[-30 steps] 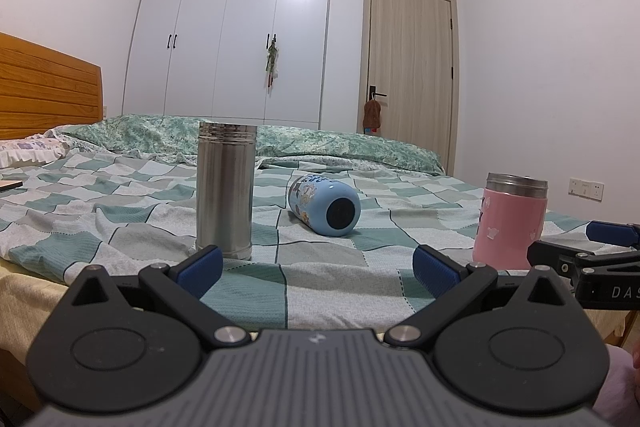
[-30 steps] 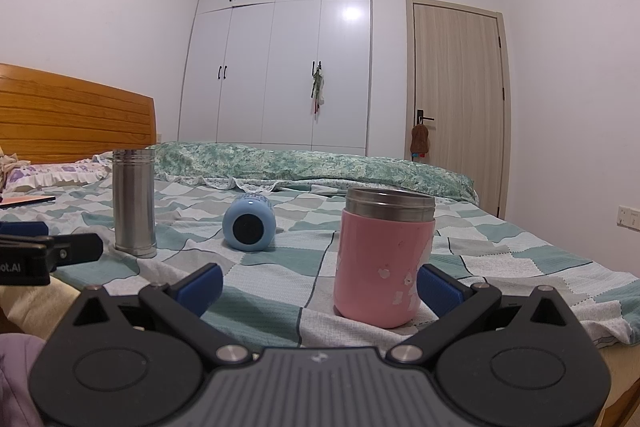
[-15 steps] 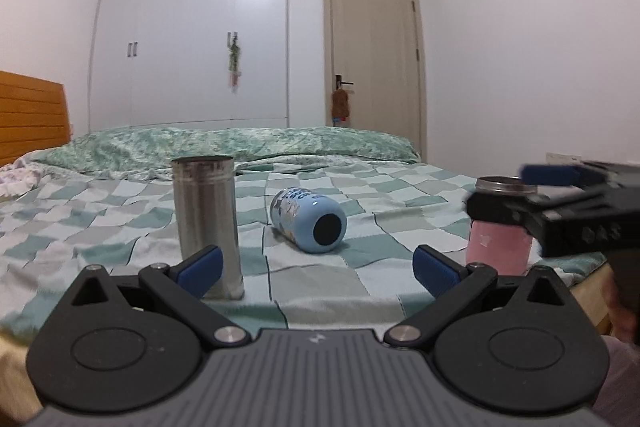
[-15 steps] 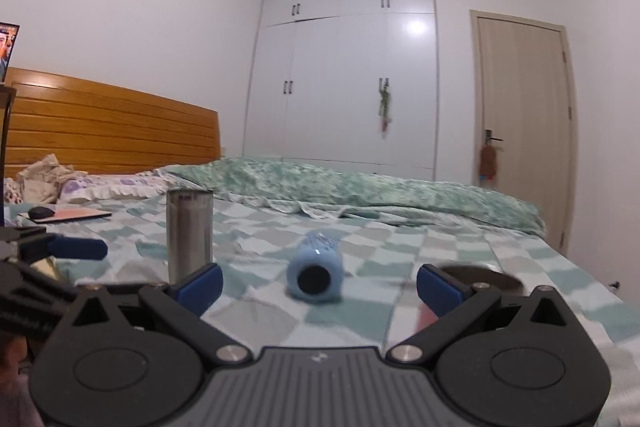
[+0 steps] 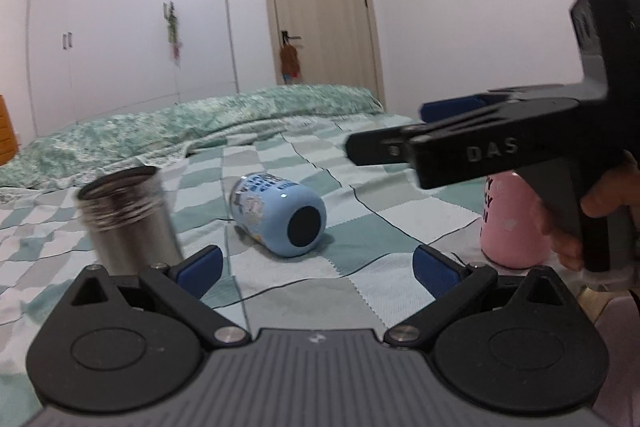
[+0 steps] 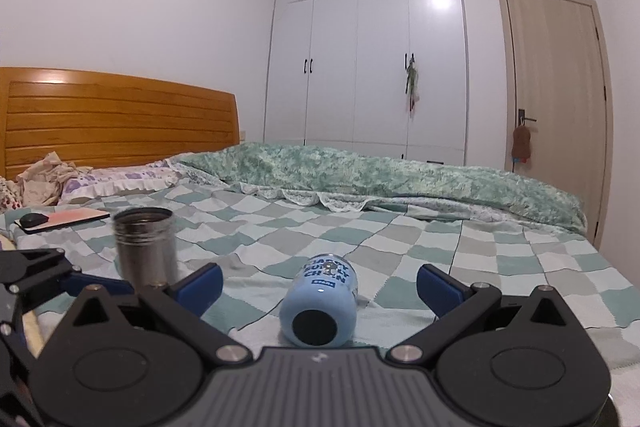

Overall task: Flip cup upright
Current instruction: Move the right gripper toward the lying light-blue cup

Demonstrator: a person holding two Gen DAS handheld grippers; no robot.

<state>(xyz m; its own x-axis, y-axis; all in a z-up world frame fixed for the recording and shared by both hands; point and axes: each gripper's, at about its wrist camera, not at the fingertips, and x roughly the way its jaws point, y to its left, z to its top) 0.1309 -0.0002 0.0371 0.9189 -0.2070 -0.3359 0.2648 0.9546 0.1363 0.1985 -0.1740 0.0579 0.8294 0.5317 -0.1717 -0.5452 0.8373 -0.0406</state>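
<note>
A light blue cup (image 5: pixel 280 215) lies on its side on the checked bedspread, its dark round end toward me; in the right wrist view the blue cup (image 6: pixel 320 307) lies between and just ahead of my fingers. My left gripper (image 5: pixel 316 267) is open and empty, a short way in front of the cup. My right gripper (image 6: pixel 318 285) is open and empty, above the bed and close to the cup. From the left wrist view the right gripper's body (image 5: pixel 500 147) reaches in from the right, above the cup.
A steel tumbler (image 5: pixel 128 219) stands upright left of the cup, also in the right wrist view (image 6: pixel 146 247). A pink cup (image 5: pixel 508 227) stands at the right, partly behind the right gripper. A phone and a mouse (image 6: pixel 60 219) lie near the pillows.
Both grippers have risen and moved in over the bed. The right gripper has swung left from the pink cup and now faces the blue cup. Both stay open.
</note>
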